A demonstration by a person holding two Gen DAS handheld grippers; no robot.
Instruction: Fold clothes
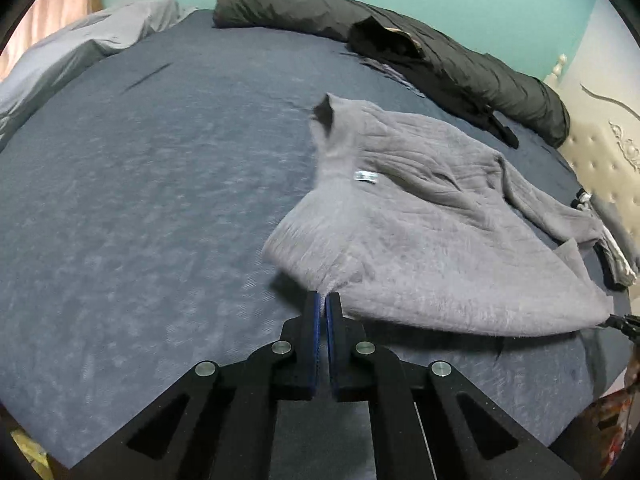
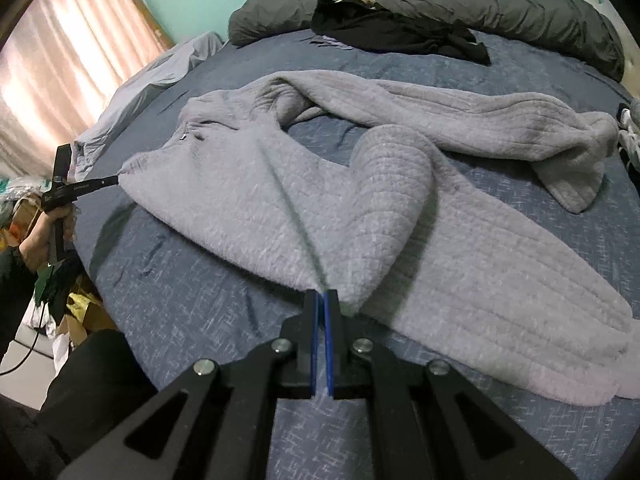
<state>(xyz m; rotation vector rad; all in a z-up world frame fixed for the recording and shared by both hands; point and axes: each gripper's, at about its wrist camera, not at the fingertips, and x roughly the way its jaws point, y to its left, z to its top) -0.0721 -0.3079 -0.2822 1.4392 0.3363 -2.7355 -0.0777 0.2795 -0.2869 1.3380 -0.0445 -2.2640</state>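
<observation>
Left wrist view: the left gripper [image 1: 323,296] was clamped on the edge of a grey fleece sweater [image 1: 420,220] that lay spread on the blue bed [image 1: 140,180]. Right wrist view: the right gripper [image 2: 322,294] pinched the sweater's near hem, fabric pulled into a ridge; a black garment [image 2: 392,28] lay beyond
</observation>
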